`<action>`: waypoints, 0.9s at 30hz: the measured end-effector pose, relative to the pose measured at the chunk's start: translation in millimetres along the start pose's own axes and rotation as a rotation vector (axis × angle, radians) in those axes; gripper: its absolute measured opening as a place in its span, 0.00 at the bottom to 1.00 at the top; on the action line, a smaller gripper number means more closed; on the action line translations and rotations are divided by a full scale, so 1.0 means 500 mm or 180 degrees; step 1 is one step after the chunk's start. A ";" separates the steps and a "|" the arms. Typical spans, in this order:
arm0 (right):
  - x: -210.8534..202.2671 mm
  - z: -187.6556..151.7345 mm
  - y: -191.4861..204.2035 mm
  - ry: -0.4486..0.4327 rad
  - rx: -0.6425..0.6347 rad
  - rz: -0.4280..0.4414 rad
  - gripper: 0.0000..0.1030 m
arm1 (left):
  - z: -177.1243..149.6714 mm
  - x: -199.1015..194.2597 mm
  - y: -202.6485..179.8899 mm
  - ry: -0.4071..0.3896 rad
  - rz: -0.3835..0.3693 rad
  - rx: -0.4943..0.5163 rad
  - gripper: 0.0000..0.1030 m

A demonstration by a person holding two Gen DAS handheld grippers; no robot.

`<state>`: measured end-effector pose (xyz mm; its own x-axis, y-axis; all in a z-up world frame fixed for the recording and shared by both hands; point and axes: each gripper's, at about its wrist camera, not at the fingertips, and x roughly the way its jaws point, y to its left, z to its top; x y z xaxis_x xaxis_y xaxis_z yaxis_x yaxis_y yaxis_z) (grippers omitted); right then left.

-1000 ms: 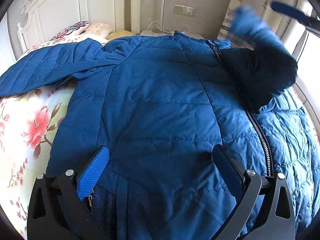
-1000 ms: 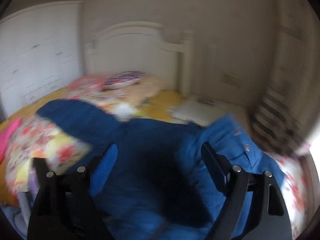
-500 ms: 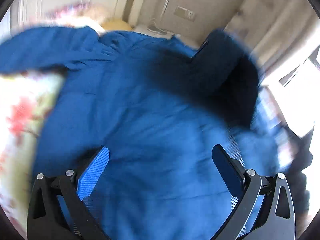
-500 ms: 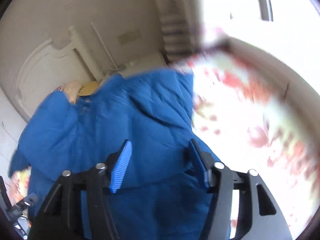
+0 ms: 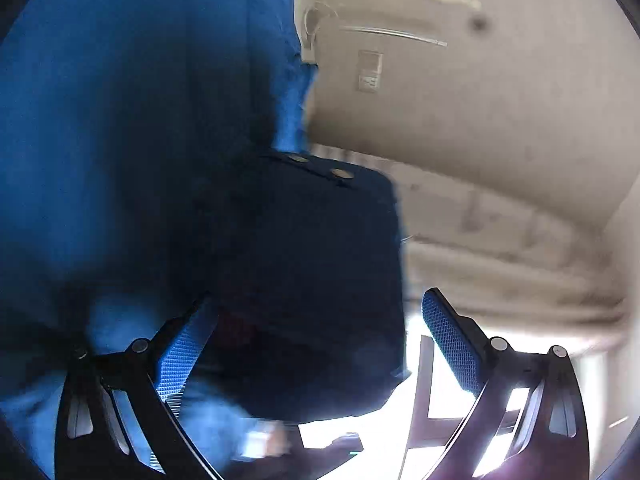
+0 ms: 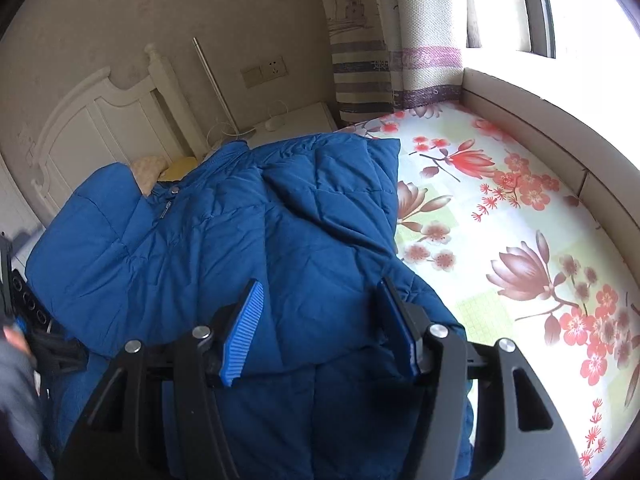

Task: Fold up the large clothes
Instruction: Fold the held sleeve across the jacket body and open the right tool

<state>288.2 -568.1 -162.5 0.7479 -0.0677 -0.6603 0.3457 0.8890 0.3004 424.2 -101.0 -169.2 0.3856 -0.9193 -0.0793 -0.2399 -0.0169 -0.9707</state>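
Right, biggest thing first: the floral-print bed sheet with red and pink blossoms [image 6: 500, 240] fills the right wrist view from twelve round to five o'clock, and on it the big quilted blue puffer jacket [image 6: 224, 240] lies spread, collar towards the white headboard [image 6: 100, 128] at eleven o'clock, hem down towards six. So its long axis runs from eleven to six, more or less straight away from the right-hand gripper [image 6: 320, 328]. One padded blue sleeve [image 6: 332, 184] is laid in across the body, its end at about one o'clock and its outer edge making a straight side against the sheet. The right-hand gripper sits low over the hem end, fingers parted, nothing between them, jacket directly ahead at twelve. The left-hand gripper [image 5: 320, 344] is spread wide as well; its view is badly blurred, with blue quilting filling nine to twelve and a dark navy flap with two round snaps [image 5: 312, 272] dead ahead, though whether a pad touches that flap I cannot tell. My read: the right hand is squared up on the hem, so a fold along that axis, hem towards collar, would fall to it.
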 end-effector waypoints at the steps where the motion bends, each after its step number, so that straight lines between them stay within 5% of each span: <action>1: -0.001 0.000 0.001 0.0001 -0.0009 -0.0001 0.58 | 0.003 0.011 0.007 -0.0015 -0.0069 -0.0156 0.92; 3: -0.004 -0.002 0.007 0.0005 -0.0017 0.0001 0.59 | 0.006 0.031 0.012 -0.0012 -0.0010 -0.0272 0.82; 6: -0.005 -0.002 0.006 -0.0002 -0.0008 0.0020 0.59 | -0.004 0.076 0.015 0.0257 0.0063 -0.0215 0.48; 8: -0.006 -0.002 0.004 -0.0012 0.0007 0.0047 0.60 | -0.024 0.074 -0.030 0.0155 0.0343 0.0318 0.22; 12: -0.008 -0.002 0.002 -0.0027 0.0016 0.0075 0.61 | -0.098 0.026 -0.184 -0.0483 0.1088 0.1922 0.17; 15: -0.009 -0.002 0.002 -0.0034 0.0017 0.0094 0.62 | -0.184 -0.019 -0.277 -0.1071 0.1686 0.3264 0.18; 18: -0.008 -0.001 0.003 -0.0041 0.0017 0.0103 0.63 | -0.207 -0.028 -0.274 -0.1207 0.2288 0.3990 0.26; 20: -0.009 -0.001 0.003 -0.0043 0.0018 0.0106 0.63 | -0.176 -0.056 -0.250 -0.1170 0.2488 0.3908 0.58; 22: -0.009 -0.001 0.003 -0.0044 0.0018 0.0104 0.63 | -0.144 -0.090 -0.220 -0.1087 0.2433 0.3574 0.92; 25: -0.010 -0.001 0.003 -0.0046 0.0023 0.0104 0.63 | -0.112 -0.141 -0.189 -0.0939 0.2269 0.3168 0.92; 27: -0.010 -0.001 0.003 -0.0046 0.0020 0.0106 0.63 | -0.085 -0.210 -0.173 -0.1279 0.2078 0.2787 0.92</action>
<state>284.7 -566.2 -159.3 0.7671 -0.0446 -0.6400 0.3240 0.8879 0.3265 366.6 -19.6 -67.4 0.7082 -0.4595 -0.5360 0.1400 0.8356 -0.5313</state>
